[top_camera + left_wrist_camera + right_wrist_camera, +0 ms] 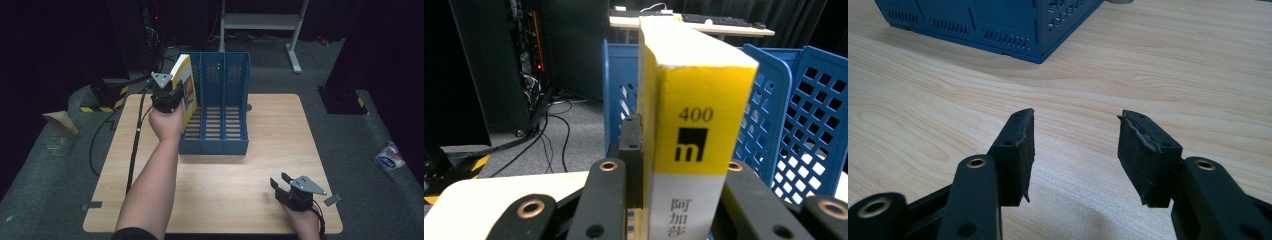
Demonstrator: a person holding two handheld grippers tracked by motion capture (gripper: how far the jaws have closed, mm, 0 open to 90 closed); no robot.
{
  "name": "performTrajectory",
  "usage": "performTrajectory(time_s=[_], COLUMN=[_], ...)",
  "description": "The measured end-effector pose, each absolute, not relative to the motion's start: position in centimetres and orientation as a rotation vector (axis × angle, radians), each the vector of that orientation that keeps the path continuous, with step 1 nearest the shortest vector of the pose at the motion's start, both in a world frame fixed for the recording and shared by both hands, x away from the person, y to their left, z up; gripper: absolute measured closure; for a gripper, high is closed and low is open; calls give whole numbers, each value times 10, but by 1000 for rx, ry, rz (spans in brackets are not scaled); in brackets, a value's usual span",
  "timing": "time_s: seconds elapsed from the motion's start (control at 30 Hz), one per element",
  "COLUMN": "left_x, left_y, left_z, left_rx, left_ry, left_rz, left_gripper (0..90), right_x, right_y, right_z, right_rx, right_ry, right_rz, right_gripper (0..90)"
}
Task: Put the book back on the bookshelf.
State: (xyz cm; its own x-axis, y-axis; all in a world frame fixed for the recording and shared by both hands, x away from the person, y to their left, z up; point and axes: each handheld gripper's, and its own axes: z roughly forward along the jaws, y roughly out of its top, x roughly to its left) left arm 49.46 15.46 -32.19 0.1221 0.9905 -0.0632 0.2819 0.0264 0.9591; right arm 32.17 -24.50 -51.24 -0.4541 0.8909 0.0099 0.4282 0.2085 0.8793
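A thick book point(186, 87) with a yellow and white spine point(696, 125) is held upright, slightly tilted, at the leftmost slot of the blue file rack point(222, 145). My left gripper point(167, 95) is shut on it, its jaws pressing both covers point(681, 165). The rack's left wall and perforated dividers point(804, 125) rise behind and to the right of the book. Whether the book's bottom edge rests on the rack floor is hidden. My right gripper point(280, 181) lies near the table's front right corner, open with nothing between its pads point(1075, 145). The rack's corner point(998, 20) is far ahead of it.
The wooden table point(225, 185) has bare room in front of the rack. A black cable point(135, 150) trails along its left side. A white metal stand point(260, 22) is behind, a yellow-black striped base point(107, 97) at the left, and a white bag point(390, 156) on the floor at the right.
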Motion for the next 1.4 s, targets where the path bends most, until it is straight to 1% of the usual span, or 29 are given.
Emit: performTrajectory(time_s=[0.47,0.8,0.97,1.3,1.4], left_x=[520,526,528,526,522], left_y=[143,137,134,136,137], left_z=[-346,-359,-371,-396,-400], left_rx=[1438,1456,1472,1474,1462], left_ry=[1366,1373,1381,1390,1378], left_rz=[927,935,969,1010,997], left_gripper=[759,759,759,758,755], right_x=[322,323,323,324,323], right_y=[-246,-246,-246,-245,-245], right_z=[-513,-513,-514,-515,-514], right_rx=[1222,1231,1225,1215,1211], right_ry=[1975,1977,1981,1975,1977], right_rz=[1179,1194,1192,1185,1184], right_gripper=[485,485,486,495,495])
